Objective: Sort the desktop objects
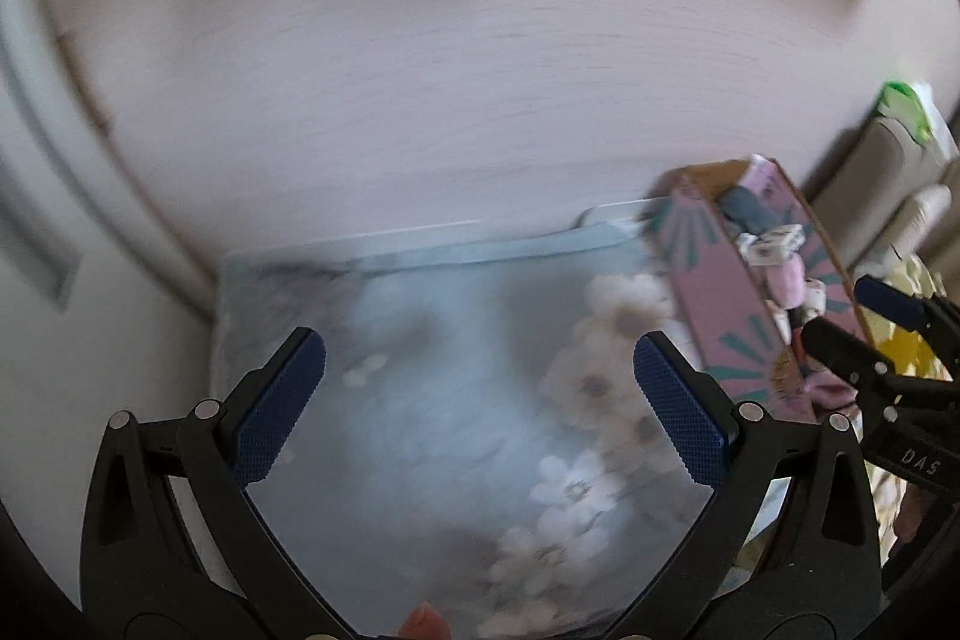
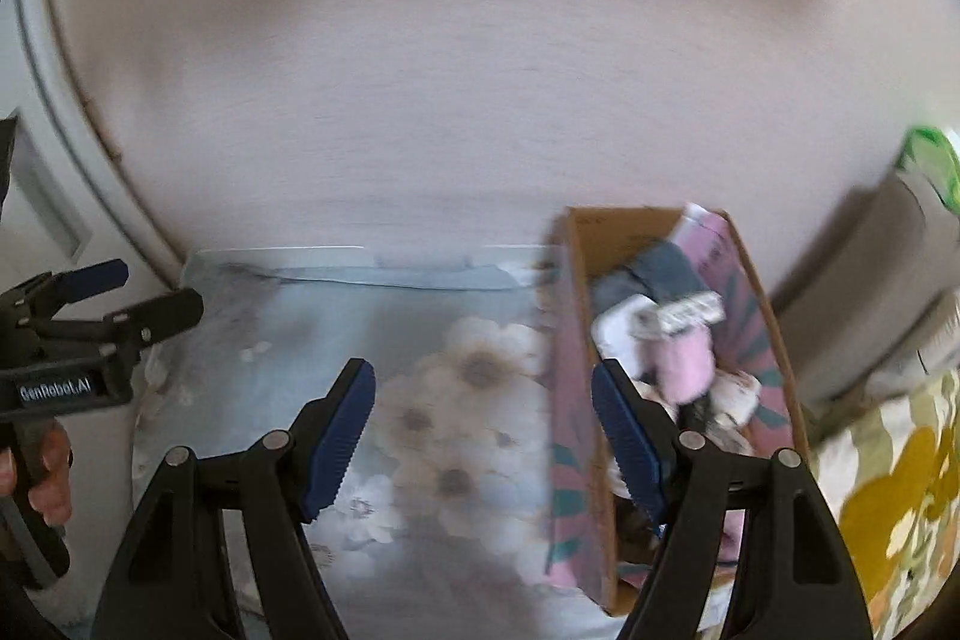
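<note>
A pink cardboard box (image 2: 750,316) with teal marks stands open on a pale blue flowered mat (image 2: 384,340); it holds several small items, among them a pink one (image 2: 687,364) and a grey one. The box also shows at the right of the left wrist view (image 1: 720,304), above the mat (image 1: 432,376). My left gripper (image 1: 480,400) is open and empty over the mat; it also shows in the right wrist view (image 2: 144,298). My right gripper (image 2: 483,436) is open and empty, its right finger at the box's near wall; it also shows in the left wrist view (image 1: 858,316).
The pale wooden desk (image 2: 456,76) stretches beyond the mat. A green and white pack (image 2: 930,160) stands at the far right. A yellow flowered cloth (image 2: 888,490) lies right of the box. A white frame (image 1: 36,196) borders the desk on the left.
</note>
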### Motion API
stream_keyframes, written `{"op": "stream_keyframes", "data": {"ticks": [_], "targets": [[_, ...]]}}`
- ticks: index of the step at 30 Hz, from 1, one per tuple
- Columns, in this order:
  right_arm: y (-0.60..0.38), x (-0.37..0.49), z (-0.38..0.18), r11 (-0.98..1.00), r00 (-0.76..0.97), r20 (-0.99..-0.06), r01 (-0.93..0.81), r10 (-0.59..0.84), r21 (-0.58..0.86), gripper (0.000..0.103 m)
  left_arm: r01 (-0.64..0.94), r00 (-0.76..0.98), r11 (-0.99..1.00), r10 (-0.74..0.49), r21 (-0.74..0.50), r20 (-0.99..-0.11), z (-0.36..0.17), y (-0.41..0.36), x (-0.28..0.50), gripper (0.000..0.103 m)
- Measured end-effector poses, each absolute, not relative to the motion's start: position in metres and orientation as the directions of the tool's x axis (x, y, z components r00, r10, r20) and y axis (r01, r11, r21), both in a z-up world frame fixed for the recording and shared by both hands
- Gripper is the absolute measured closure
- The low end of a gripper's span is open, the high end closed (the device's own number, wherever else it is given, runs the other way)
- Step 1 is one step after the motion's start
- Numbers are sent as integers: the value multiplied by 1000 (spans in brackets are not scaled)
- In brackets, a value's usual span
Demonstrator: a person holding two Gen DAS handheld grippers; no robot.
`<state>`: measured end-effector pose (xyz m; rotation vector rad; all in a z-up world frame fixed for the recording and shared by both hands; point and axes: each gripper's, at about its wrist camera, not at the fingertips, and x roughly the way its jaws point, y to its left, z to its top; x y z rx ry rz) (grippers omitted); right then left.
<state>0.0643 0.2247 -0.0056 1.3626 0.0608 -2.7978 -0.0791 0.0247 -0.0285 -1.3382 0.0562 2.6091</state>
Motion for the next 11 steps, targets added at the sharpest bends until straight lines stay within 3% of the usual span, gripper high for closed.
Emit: {"op": "stream_keyframes", "data": {"ticks": [11], "targets": [[197, 64, -16, -996, -611, -791, 84, -30, -27, 32, -108, -628, -994, 81, -16, -774, -34, 6, -46, 0]]}}
